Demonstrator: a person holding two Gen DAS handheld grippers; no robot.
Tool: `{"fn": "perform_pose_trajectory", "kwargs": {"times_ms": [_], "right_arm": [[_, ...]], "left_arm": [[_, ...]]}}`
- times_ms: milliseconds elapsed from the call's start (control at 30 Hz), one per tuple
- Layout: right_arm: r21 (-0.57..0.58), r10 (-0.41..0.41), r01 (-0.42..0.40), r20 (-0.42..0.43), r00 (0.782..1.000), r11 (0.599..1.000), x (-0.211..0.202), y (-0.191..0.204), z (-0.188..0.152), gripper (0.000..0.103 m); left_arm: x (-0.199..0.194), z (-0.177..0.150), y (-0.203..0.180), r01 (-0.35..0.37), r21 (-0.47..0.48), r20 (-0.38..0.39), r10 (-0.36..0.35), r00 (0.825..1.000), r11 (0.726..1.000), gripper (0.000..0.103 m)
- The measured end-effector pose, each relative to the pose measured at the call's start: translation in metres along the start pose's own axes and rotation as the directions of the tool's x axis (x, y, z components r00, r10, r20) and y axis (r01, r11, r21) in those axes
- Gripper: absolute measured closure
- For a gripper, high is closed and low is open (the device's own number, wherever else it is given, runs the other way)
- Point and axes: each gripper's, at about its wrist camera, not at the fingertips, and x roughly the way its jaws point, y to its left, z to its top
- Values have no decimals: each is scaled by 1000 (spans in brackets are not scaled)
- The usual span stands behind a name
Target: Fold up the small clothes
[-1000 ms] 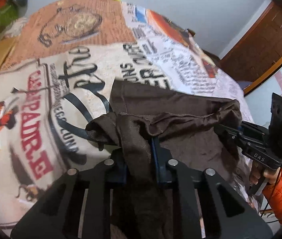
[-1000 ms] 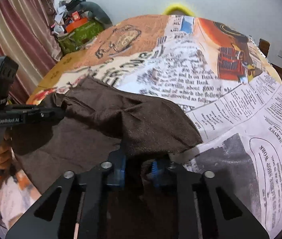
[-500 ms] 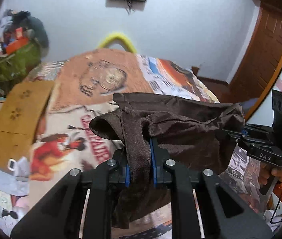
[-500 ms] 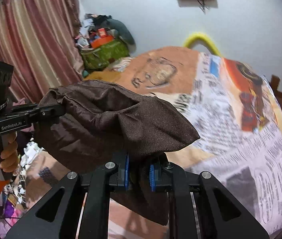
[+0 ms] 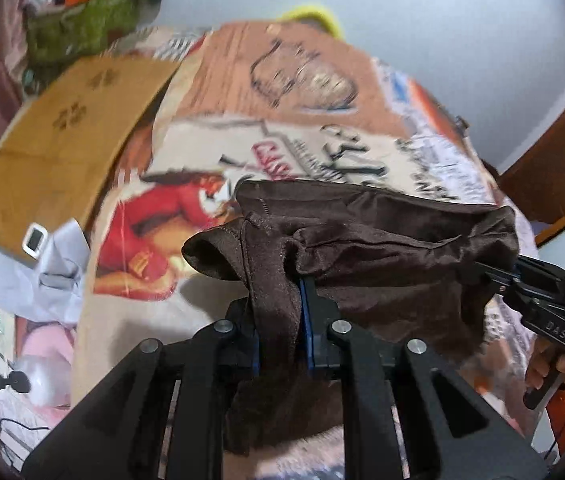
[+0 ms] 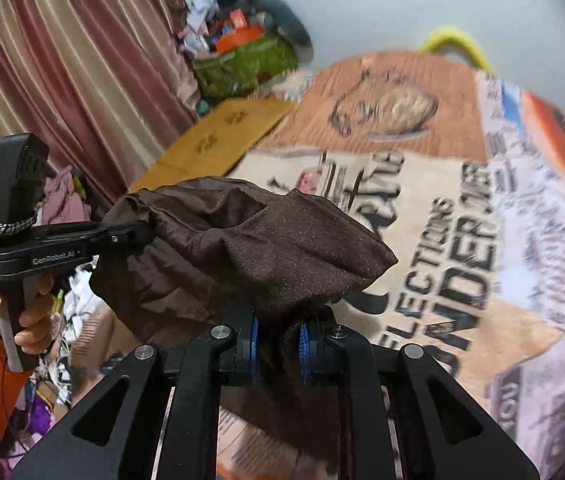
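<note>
Above the "ELECTIONS" bedsheet (image 6: 462, 240), both tongs (image 5: 278, 320) (image 6: 278, 344) clench the brown garment (image 6: 242, 248).

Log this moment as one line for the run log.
left hand-held gripper: shut on brown garment | right hand-held gripper: shut on it | garment: lifted above bed

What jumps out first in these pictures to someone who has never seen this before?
A dark brown garment hangs in the air, pinched at each end by black hand-held grippers, left and right. Beneath it spreads a bedsheet printed like old newspapers. Striped pink curtains fill the far left.
</note>
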Motion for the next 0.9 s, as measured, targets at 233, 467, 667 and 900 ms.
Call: {"fn": "perform_pose_trajectory", "kwargs": {"times_ms": [233, 467, 667, 900], "right_arm": [[53, -25, 29, -74, 997, 998, 43, -25, 10, 88], [63, -75, 84, -131, 988, 994, 51, -39, 8, 60], [27, -119, 121, -85, 989, 992, 17, -46, 5, 59], [-70, -83, 86, 41, 996, 994, -4, -19, 16, 53]], "left_arm": [[58, 22, 4, -57, 51, -86, 61, 994, 997, 88], [73, 29, 23, -38, -27, -92, 36, 995, 999, 74], [38, 26, 22, -118, -10, 16, 118, 993, 993, 58], [-1, 10, 8, -21, 27, 76, 19, 997, 999, 58]]}}
